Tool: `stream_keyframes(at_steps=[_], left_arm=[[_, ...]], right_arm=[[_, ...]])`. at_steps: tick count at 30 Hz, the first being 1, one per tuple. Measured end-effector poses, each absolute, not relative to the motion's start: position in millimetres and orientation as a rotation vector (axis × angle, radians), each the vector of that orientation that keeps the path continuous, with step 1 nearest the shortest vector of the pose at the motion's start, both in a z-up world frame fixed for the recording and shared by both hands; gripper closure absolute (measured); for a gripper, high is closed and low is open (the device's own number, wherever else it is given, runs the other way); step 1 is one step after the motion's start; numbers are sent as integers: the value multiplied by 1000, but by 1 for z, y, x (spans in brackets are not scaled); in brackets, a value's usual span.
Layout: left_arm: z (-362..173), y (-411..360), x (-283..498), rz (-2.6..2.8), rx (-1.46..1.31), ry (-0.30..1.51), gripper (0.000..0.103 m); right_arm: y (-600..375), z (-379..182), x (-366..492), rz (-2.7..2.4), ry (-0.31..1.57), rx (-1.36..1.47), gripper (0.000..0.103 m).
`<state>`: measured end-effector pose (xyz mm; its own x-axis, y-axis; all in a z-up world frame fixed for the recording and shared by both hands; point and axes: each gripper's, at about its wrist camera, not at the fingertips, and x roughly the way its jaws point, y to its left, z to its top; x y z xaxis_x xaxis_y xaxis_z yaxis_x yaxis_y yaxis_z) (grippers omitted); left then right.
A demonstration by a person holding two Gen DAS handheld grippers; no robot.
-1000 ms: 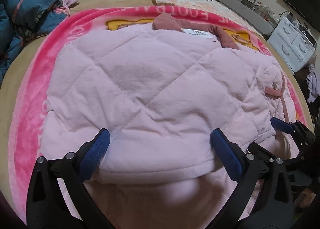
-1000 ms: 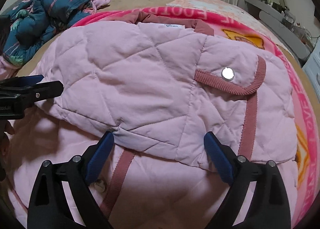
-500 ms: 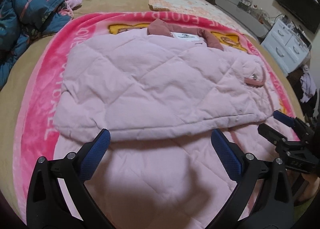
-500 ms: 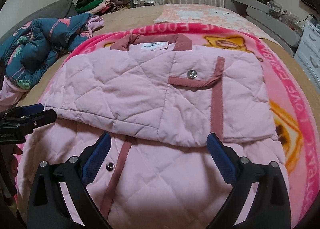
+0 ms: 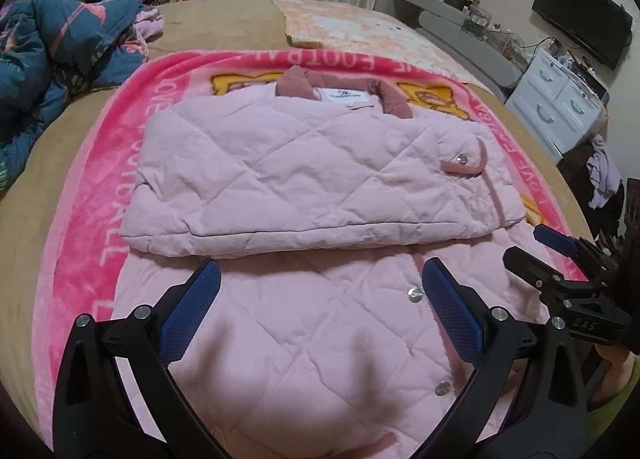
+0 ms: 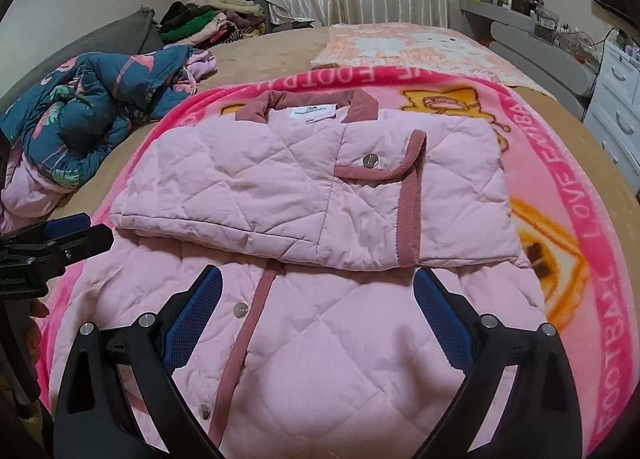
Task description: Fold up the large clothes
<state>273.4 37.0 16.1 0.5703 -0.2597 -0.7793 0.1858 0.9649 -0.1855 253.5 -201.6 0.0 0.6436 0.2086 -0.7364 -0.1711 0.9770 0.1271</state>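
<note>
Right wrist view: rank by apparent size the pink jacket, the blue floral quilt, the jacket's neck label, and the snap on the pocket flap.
Largest to smallest as they look:
1. pink quilted jacket
2. blue floral quilt, though it lies farther off, so its true size is unsure
3. white neck label
4. pocket-flap snap

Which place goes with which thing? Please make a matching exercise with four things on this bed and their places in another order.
Things:
1. pink quilted jacket
2. blue flowered padded coat
3. bright pink fleece blanket
4. pile of mixed clothes

Places:
A. far end of the bed, near the curtain
B. crumpled on the left side of the bed
C. spread directly under the jacket
D. in the middle, sleeves folded across its upper part

Pairs: 1-D, 2-B, 3-C, 4-A
</note>
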Motion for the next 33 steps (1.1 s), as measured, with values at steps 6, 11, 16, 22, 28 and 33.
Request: stream_keyframes(at_steps=[6, 11, 16, 22, 28, 33], left_arm=[[29, 34, 257, -257, -78, 902, 8], [43, 37, 242, -255, -84, 870, 8], [56, 38, 228, -245, -66, 835, 8], [69, 38, 209, -242, -67, 795, 8], [78, 37, 190, -246, -62, 763, 8], [86, 41, 175, -231, -40, 725, 8]], right_arm=[[-205, 12, 238, 219, 818, 54, 7], [-209, 24, 225, 227, 792, 66, 7], [-210, 40, 210, 235, 758, 69, 7], [-211, 57, 189, 241, 717, 66, 7], [-215, 70, 170, 244, 681, 69, 5], [-215, 81, 152, 217, 632, 25, 5]])
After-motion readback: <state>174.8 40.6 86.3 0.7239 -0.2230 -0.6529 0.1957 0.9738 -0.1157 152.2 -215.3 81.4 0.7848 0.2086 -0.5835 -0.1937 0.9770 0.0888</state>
